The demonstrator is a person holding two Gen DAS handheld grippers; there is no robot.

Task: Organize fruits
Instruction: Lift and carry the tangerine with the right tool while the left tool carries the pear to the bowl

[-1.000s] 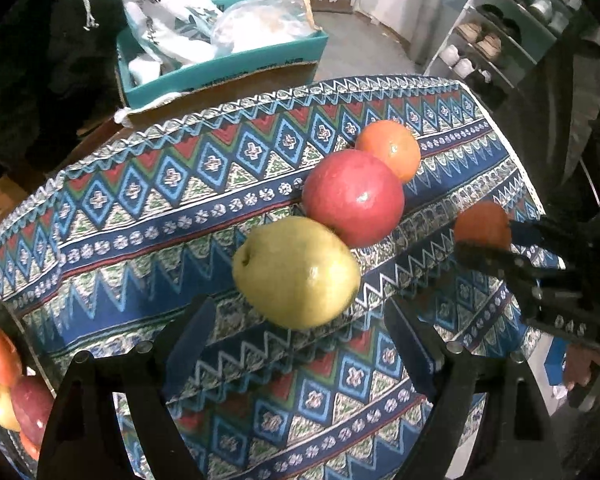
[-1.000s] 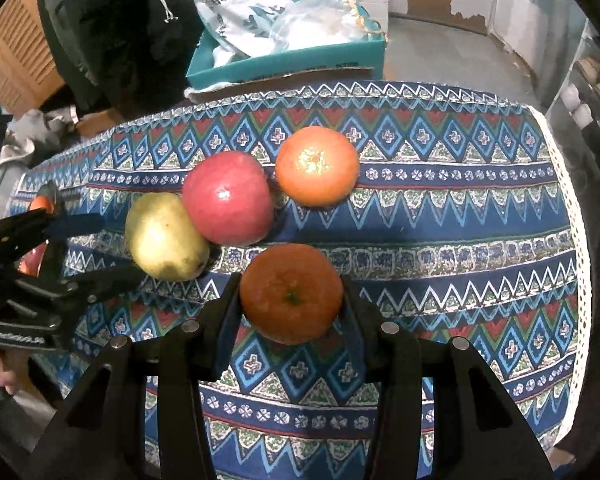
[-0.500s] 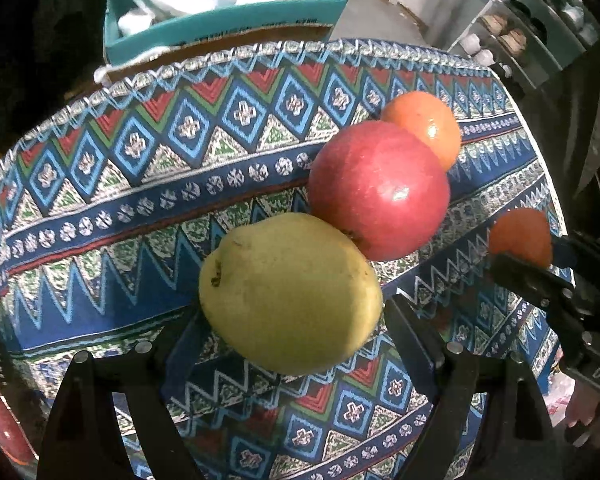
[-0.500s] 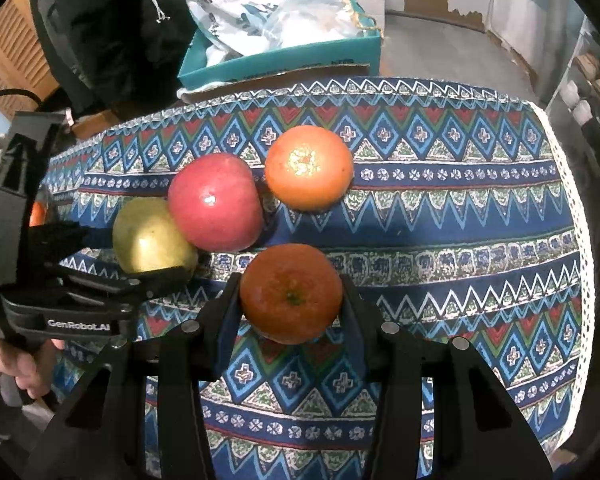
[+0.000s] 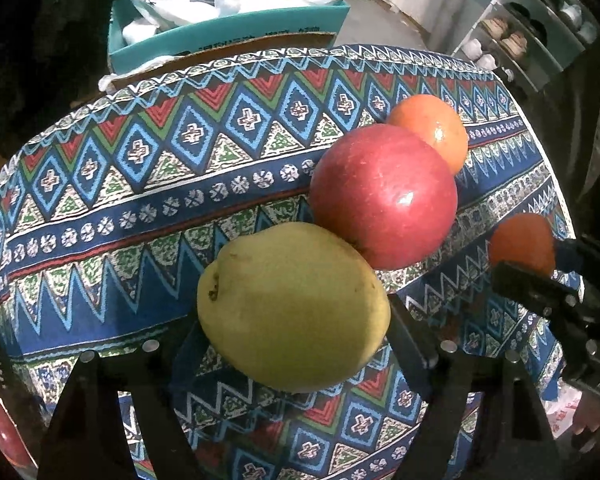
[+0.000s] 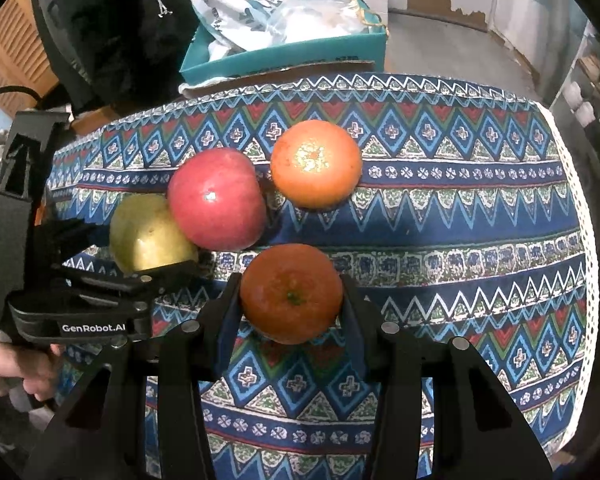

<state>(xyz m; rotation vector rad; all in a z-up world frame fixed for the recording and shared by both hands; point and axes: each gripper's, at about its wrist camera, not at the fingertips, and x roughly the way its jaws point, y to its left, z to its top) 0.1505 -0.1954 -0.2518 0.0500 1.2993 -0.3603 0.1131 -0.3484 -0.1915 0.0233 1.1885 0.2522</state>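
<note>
So my left claw (image 5: 296,344) is down around the round yellow-green pear (image 5: 294,306) on the table with the blue zigzag-patterned cloth (image 5: 148,184), jaws closing in, pear sitting right between them. The pear touches the big shiny red apple (image 5: 384,196), and a round orange tangerine (image 5: 432,130) sits just behind that. My right claw (image 6: 292,304) is clamped tight on a second, darker orange tangerine (image 6: 292,292) near the apple.

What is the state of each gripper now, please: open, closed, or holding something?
Left gripper: closing, fingers around the yellow-green pear, not clearly pressing it yet.
Right gripper: closed on the darker orange.
</note>
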